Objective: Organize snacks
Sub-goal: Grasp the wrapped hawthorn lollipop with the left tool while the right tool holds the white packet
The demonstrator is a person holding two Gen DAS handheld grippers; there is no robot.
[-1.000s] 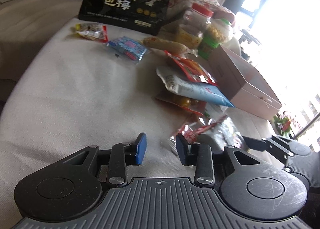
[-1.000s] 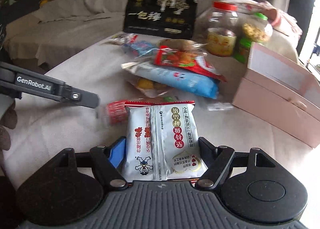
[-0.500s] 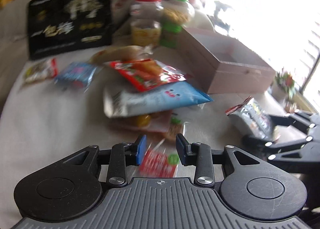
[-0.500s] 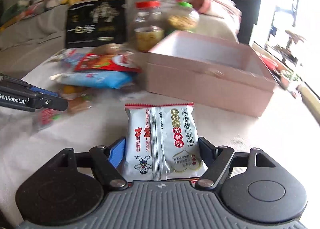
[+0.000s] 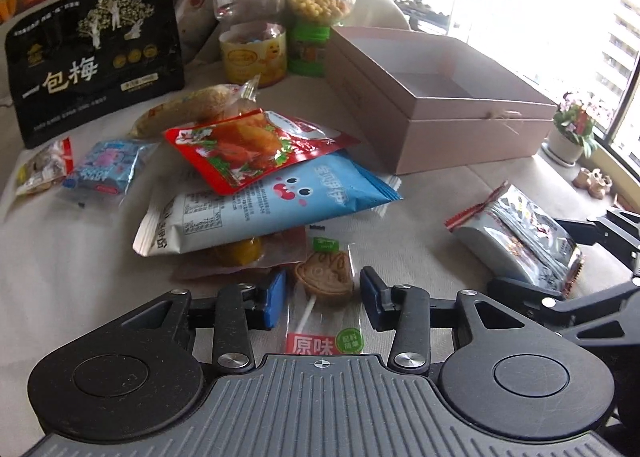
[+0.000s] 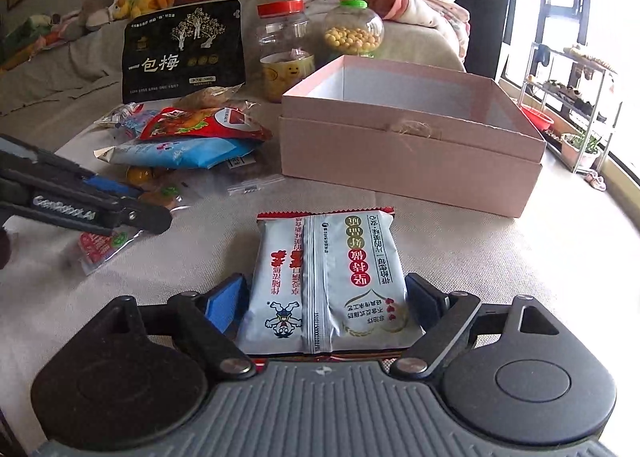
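The pink cardboard box (image 6: 408, 161) stands open and looks empty on the beige cloth-covered surface (image 5: 80, 277), with the heap of loose snacks just to its left: a black plum pouch (image 5: 94, 53) propped upright at the back, a red-lidded jar (image 6: 285, 49) and a green-lidded jar of yellow balls (image 6: 354, 29) behind the box, then a blue-and-white bag (image 5: 264, 205) with a red chicken-snack pack (image 5: 256, 145) lying across it.

The step in hand looks like loading the box, one item per hand. The next move calls for carrying each item over the near wall of the box and letting it drop inside, so both need a firm hold first.

The right gripper (image 6: 326, 297) has a silver-white snack packet (image 6: 326, 281) between its fingers; its jaws are opening, and a gap shows beside the left blue pad (image 6: 224, 301), so the packet seems to be resting loose, short of the box, not clamped.

The left gripper (image 5: 322, 297) straddles a wrapped biscuit lollipop (image 5: 324, 277) lying at the near edge of the heap. Its jaws are opening too, pads clear of the wrapper on both sides, nothing held.
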